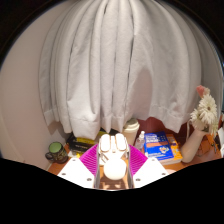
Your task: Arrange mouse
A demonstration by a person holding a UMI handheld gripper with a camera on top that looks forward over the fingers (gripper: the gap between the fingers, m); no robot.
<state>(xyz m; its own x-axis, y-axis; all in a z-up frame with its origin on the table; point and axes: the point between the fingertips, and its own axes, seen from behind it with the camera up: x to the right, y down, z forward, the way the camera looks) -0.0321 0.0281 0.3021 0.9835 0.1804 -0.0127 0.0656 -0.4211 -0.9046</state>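
Gripped between the magenta pads [90, 157] of the gripper [114, 158], high above the desk [62, 166], the white mouse [113, 148] looks smooth and rounded, so a loosening squeeze could drop it onto the blue book [160, 150] or white vase [193, 143].

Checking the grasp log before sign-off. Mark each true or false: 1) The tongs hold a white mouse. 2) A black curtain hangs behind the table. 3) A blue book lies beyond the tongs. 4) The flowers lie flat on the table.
1) True: the tongs grip the white mouse.
2) False: the curtain is white.
3) True: the blue book lies on the table.
4) False: the flowers stand upright.
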